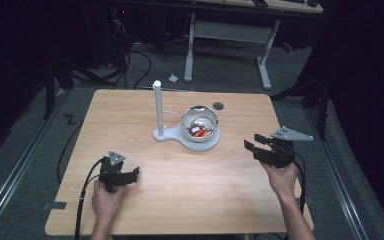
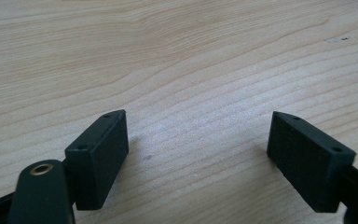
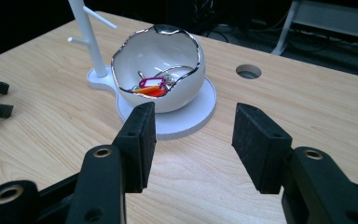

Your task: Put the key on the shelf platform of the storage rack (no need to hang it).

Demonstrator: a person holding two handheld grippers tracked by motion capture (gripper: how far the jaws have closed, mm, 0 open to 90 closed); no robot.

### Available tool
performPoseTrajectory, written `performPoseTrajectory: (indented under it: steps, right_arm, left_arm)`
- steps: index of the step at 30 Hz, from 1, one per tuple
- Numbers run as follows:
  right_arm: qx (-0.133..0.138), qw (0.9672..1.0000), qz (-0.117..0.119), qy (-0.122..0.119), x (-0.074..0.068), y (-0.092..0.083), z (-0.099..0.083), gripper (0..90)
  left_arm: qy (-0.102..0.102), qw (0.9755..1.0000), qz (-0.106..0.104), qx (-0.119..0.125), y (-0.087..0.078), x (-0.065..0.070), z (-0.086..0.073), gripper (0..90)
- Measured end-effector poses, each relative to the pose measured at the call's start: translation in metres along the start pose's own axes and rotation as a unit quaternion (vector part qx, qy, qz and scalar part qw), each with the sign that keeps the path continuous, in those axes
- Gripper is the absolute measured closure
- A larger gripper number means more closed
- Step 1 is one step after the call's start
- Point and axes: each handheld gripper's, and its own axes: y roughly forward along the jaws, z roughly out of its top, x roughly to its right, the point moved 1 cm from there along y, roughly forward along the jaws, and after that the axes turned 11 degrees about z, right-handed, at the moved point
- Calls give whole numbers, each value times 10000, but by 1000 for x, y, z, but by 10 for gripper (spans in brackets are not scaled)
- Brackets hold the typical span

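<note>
Now, from the high view, the bowl with the keys sits mid-desk toward the far edge, nearer the right gripper, which is wide open and empty. Right gripper view: bowl dead ahead. Left gripper view: gaping, nothing held, bare desk.

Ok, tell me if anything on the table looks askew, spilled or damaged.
Nothing stands out. The bowl sits upright on its white stand, its jagged rim looks deliberate, and the keys lie inside it.
</note>
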Motion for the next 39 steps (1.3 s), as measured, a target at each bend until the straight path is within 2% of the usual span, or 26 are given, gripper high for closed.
performPoseTrajectory:
  steps: [13, 20, 30, 33, 39]
  right_arm:
    - [208, 9997, -95, 78, -5, -4, -26, 496]
    - [265, 9993, 41, 261, -3, 5, -43, 470]
    - [160, 9994, -28, 307, -3, 25, -61, 445]
    - [36, 9994, -125, 313, -2, 31, -65, 455]
    - [-141, 9990, -154, 405, 2, 43, -74, 467]
  left_arm:
    - [-1, 10000, 1, 0, 0, 0, 0, 209]
    - [-4, 10000, -3, -1, 0, 0, 0, 209]
    - [-7, 10000, 4, 5, 0, 0, 0, 209]
    - [-3, 10000, -2, -2, 0, 0, 0, 209]
    - [-12, 10000, 5, 8, 0, 0, 0, 209]
